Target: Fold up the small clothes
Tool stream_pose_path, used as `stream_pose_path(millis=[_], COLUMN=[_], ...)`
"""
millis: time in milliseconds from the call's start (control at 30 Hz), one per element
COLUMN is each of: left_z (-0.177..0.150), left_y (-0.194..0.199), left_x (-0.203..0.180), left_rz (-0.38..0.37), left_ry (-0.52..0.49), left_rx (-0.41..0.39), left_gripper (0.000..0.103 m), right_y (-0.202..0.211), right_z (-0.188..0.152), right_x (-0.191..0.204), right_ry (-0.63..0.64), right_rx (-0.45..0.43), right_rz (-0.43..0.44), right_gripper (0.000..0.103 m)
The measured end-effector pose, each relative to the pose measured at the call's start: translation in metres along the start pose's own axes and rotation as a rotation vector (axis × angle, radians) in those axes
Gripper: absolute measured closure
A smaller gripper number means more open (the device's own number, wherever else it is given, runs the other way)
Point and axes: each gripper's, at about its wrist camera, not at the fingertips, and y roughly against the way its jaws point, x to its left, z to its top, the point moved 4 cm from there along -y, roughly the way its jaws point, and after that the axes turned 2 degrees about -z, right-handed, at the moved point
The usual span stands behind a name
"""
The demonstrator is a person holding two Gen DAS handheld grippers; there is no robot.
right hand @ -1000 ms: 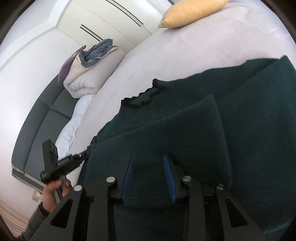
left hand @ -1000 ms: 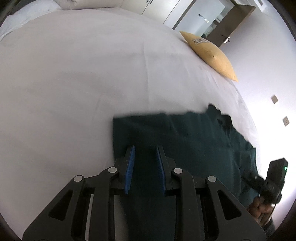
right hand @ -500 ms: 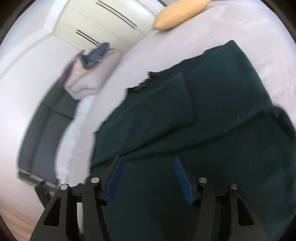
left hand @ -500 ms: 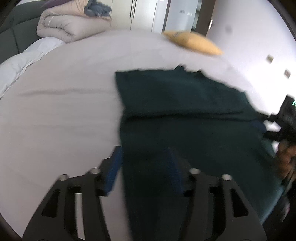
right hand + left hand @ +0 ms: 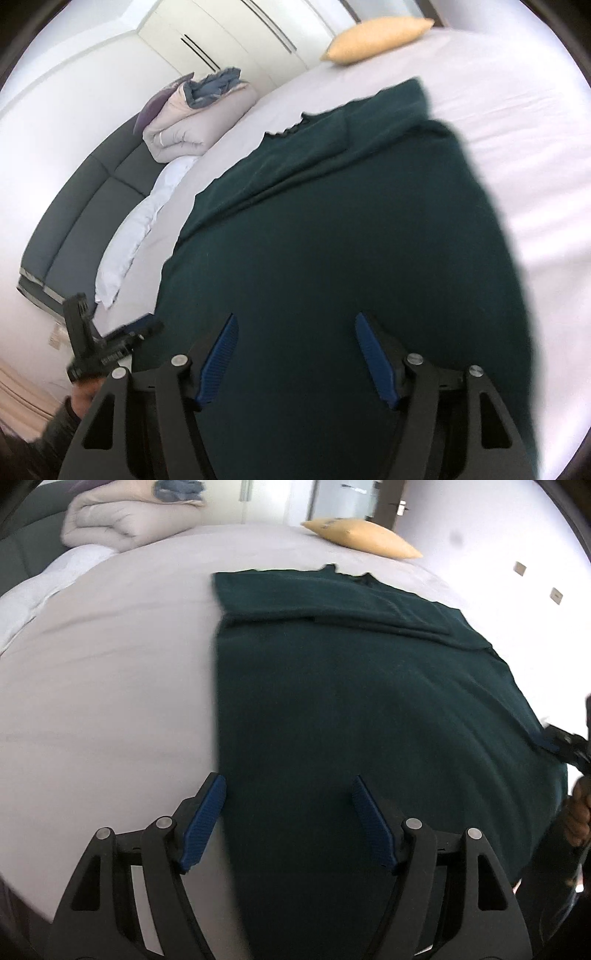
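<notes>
A dark green sweater [image 5: 369, 686] lies flat on the pale bed sheet [image 5: 110, 686], neckline at the far end, with a sleeve folded across its upper part. My left gripper [image 5: 287, 781] hovers over the sweater's near left edge. Its jaws are opening, with only the flat cloth below and nothing pinched. My right gripper [image 5: 294, 317] hangs over the near part of the sweater [image 5: 332, 240], jaws also opening and holding nothing. Each gripper shows in the other's view: the right gripper [image 5: 561, 738] at the right edge, the left gripper [image 5: 110, 343] at the lower left, hand-held.
A yellow pillow [image 5: 362, 542] lies at the far end of the bed. A folded beige duvet [image 5: 199, 122] with a blue cloth on top sits at the far left, beside a dark padded bench [image 5: 85, 221] and white bedding [image 5: 140, 229]. Wardrobe doors stand behind.
Both grippers have drawn back from the sweater's upper part toward its near end, and their jaws have widened from narrow to wide. The folded sleeve stays lying across the chest.
</notes>
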Motion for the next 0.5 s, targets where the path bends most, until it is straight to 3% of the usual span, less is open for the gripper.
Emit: stream_pose_path(millis=[267,367,500], left_z=[-0.049,-0.063,-0.071], left_y=[0.058,0.065,0.067], left_x=[0.057,0.060,0.058], left_rz=[-0.148,-0.165,-0.179], left_ry=[0.341,0.377,0.388], left_rx=[-0.021,-0.009,0.001], left_gripper=[0.026,0.026,0.021], right_y=[0.099,0.112,0.109], right_z=[-0.016,-0.011,-0.014], right_x=[-0.052,-0.071,-0.074], right_ry=[-0.186,-0.272,-0.280], right_rx=[-0.202,-0.250,-0.228], right_rz=[-0.087,-0.099,-0.122], right_gripper=[0.032,0.032,0.032])
